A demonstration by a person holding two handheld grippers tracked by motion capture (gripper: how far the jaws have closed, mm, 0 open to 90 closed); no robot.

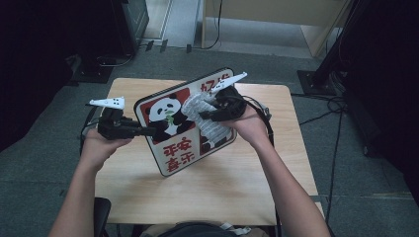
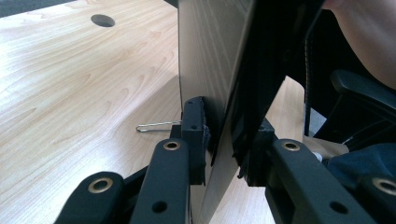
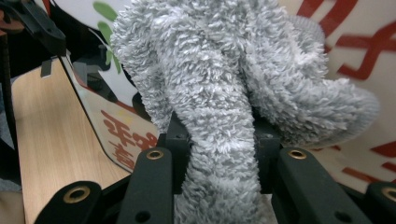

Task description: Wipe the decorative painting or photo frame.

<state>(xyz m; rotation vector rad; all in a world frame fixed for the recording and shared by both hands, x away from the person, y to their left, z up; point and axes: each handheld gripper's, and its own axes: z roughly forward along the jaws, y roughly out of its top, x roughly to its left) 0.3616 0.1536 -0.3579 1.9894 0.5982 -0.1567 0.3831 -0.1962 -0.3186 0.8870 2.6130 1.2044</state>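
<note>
High view: a light wooden tabletop (image 1: 207, 197) is set on grey carpet, with dark equipment stands and cables around it. A panda sign board (image 1: 170, 121), white and red with red characters, is held tilted above the middle of the tabletop, nearer its far edge. The board's left edge is clamped by the left gripper (image 1: 148, 131), held in the left hand (image 1: 101, 143). A grey fluffy cloth (image 1: 205, 116) is pressed against the board's face by the right gripper (image 1: 207, 114), held in the right hand (image 1: 249, 126).

Left gripper view: the board's edge (image 2: 219, 93) is seen end-on, pinched between the two black jaws, which are closed on it. A thin metal wire piece (image 2: 156, 126) lies on the tabletop (image 2: 70, 93) beside the left jaw; a round hole (image 2: 102, 20) is noted near the far edge.

Right gripper view: the cloth (image 3: 219, 107) is gripped between the closed jaws, bunched against the board (image 3: 355, 46).
</note>
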